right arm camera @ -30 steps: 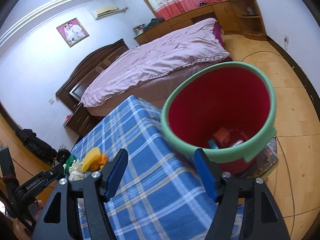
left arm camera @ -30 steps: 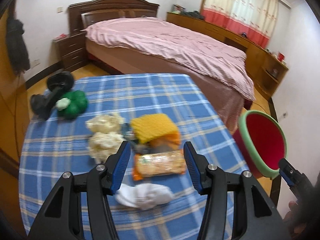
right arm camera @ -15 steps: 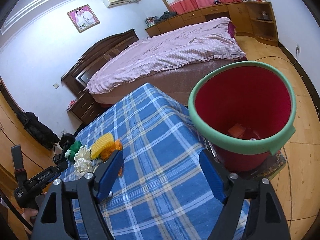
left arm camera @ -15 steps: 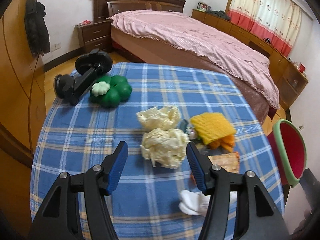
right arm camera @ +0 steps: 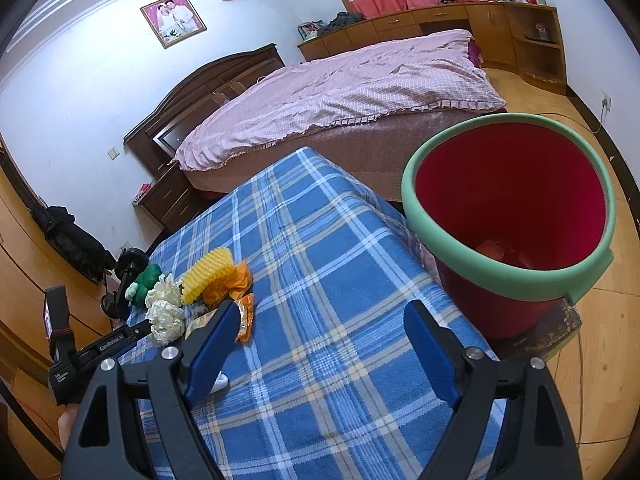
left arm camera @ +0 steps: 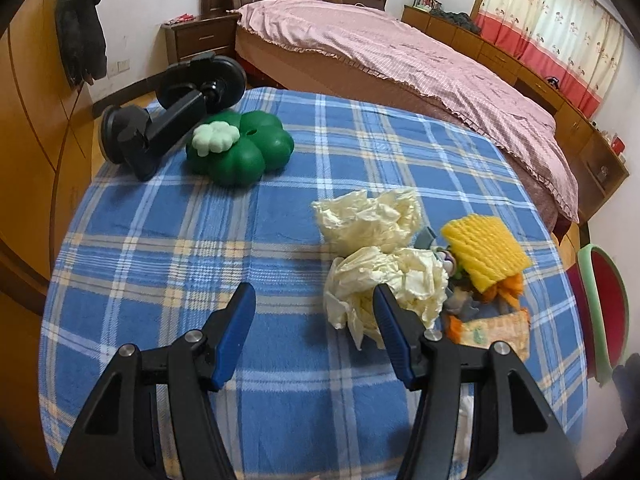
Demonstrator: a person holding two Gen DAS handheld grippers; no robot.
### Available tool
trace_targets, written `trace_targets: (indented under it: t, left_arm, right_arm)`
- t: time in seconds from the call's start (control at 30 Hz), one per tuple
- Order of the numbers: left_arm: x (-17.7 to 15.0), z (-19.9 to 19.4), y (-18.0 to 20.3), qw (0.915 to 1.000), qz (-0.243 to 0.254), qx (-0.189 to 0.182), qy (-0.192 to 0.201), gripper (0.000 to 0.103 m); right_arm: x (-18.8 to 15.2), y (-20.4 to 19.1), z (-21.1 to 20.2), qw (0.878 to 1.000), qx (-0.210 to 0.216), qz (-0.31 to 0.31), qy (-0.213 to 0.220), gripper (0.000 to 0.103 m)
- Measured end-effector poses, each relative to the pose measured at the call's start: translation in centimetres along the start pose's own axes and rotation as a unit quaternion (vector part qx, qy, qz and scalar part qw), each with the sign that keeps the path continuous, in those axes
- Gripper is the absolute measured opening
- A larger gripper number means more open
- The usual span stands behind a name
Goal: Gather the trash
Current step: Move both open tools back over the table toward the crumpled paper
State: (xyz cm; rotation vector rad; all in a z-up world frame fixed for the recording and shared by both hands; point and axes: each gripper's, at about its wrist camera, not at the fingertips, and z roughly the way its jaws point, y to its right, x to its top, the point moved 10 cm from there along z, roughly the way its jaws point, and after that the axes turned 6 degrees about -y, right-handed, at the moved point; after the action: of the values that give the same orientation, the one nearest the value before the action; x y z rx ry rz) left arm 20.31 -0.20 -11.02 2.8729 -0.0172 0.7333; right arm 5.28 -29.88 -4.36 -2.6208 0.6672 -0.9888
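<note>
1. While its jaws have just been spreading, the left gripper (left arm camera: 314,300) hangs empty over the blue plaid tablecloth (left arm camera: 168,264), crumpled cream paper (left arm camera: 384,284) beside its right finger.
2. Right gripper (right arm camera: 320,316), jaws lately widening, holds nothing; the red bin (right arm camera: 508,216) stands beyond the table edge.

On the counter (left arm camera: 168,264) lie two crumpled cream paper wads (left arm camera: 368,220), one yellow foam net (left arm camera: 484,252), one orange snack wrapper (left arm camera: 496,326), one green clover-shaped toy (left arm camera: 248,152) and one black suction mount (left arm camera: 168,120); one red bin (right arm camera: 512,216) stands beside it.

Soft even indoor light, sharp, fisheye-warped edges.
</note>
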Motion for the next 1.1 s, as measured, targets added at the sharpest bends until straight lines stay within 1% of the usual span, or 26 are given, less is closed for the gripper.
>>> trace_targets:
  t: [0.07, 0.2, 0.37, 0.53, 0.7, 0.9, 1.0, 1.1]
  left_arm:
    - [0.3, 0.1, -0.1, 1.0, -0.003, -0.004, 0.007, 0.064]
    - [0.8, 0.3, -0.1, 0.9999, -0.002, -0.007, 0.013, 0.064]
    - [1.3, 0.6, 0.2, 0.9996, -0.011, -0.02, 0.017, 0.064]
    - [1.6, 0.9, 0.2, 0.9992, -0.019, -0.025, 0.023, 0.064]
    - [1.4, 1.1, 0.0, 0.9982, -0.036, -0.043, 0.023, 0.064]
    - [1.2, 0.9, 0.5, 0.9979, -0.03, -0.049, 0.03, 0.063]
    - [0.9, 0.3, 1.1, 0.9961, -0.039, -0.074, 0.027, 0.063]
    - [0.7, -0.7, 2.0, 0.9938, -0.041, -0.098, 0.034, 0.063]
  right_arm:
    - [0.0, 0.0, 0.4, 1.0, -0.002, 0.001, -0.003, 0.086]
    - [-0.1, -0.1, 1.2, 1.0, -0.004, 0.005, -0.009, 0.086]
    - [-0.1, -0.5, 1.9, 1.0, -0.004, 0.003, -0.015, 0.086]
    - [-0.2, -0.7, 2.4, 1.0, -0.003, 0.0, -0.019, 0.086]
    - [-0.4, -0.6, 2.6, 1.0, -0.003, -0.001, -0.023, 0.086]
    - [-0.5, -0.5, 3.1, 1.0, 0.001, 0.002, -0.027, 0.086]
    - [-0.6, -0.4, 3.4, 0.999, 0.004, 0.004, -0.033, 0.086]
    - [-0.4, -0.1, 3.5, 0.999, 0.005, 0.005, -0.035, 0.086]
